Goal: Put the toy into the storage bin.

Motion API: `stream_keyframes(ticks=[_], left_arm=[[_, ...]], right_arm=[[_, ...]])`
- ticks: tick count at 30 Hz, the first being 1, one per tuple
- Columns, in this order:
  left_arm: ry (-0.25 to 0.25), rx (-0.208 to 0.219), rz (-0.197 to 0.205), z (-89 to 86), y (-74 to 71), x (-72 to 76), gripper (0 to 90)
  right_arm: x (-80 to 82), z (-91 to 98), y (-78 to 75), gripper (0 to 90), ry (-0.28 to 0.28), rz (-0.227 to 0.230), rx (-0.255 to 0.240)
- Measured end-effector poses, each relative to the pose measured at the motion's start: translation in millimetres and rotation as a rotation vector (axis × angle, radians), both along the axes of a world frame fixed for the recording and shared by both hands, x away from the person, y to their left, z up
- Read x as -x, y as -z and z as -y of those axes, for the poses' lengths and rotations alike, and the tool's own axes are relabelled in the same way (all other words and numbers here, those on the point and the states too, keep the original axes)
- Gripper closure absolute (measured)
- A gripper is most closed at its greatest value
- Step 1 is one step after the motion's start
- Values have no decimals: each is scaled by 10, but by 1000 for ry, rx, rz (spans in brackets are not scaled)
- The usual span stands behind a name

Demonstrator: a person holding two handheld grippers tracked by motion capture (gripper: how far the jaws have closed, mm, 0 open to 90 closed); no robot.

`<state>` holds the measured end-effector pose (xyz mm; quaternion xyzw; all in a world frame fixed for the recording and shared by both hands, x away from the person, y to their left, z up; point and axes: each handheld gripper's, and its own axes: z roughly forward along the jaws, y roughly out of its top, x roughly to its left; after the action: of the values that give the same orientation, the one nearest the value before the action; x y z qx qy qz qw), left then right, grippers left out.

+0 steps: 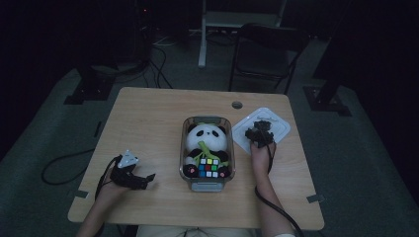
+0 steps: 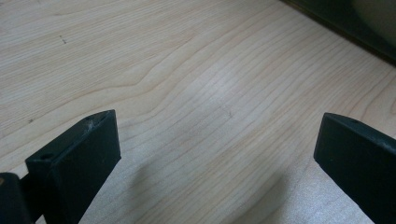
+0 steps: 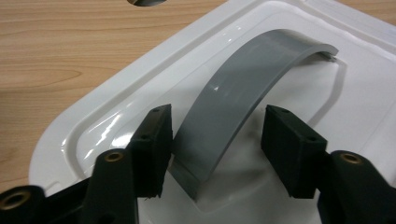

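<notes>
R gripper [image 3: 215, 140] straddles lid [image 3: 116, 116] handle [image 3: 233, 98], far end cut off

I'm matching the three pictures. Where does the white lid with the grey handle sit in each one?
High view: the white lid lies on the table, right of the clear box, under the right tool.
Left gripper view: not in it; bare table wood.
Right gripper view: lid across the frame, its grey handle between the open jaws.
Shared landmark: the table's wood grain.

Right hand-held gripper [image 1: 260, 133] over white lid [image 1: 276, 124]; panda plush [image 1: 207, 139], cube [image 1: 209, 168] in clear bin [image 1: 184, 163].
</notes>
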<state>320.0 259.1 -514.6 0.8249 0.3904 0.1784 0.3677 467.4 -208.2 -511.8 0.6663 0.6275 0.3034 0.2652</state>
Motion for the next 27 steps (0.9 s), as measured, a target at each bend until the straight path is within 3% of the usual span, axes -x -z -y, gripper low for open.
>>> stream_keyframes(ticks=[5, 7, 14, 20, 24, 27], left_arm=[[-10, -9, 6, 3, 10, 3, 12], [-10, -12, 6, 0, 12, 2, 12], [-12, -8, 2, -2, 20, 2, 12], [-13, -5, 2, -11, 12, 3, 12], [-12, -7, 1, -9, 14, 5, 12], [-13, -8, 1, -8, 14, 3, 12]], right_arm=[[6, -7, 0, 520, -24, 4, -2], [13, -9, 0, 592, -35, 11, -6], [27, 56, -16, 626, -32, 2, -46], [124, 170, -98, 668, -55, 23, -55], [260, 267, -157, 695, -105, 35, -86], [383, 347, -191, 725, -189, 57, -116]])
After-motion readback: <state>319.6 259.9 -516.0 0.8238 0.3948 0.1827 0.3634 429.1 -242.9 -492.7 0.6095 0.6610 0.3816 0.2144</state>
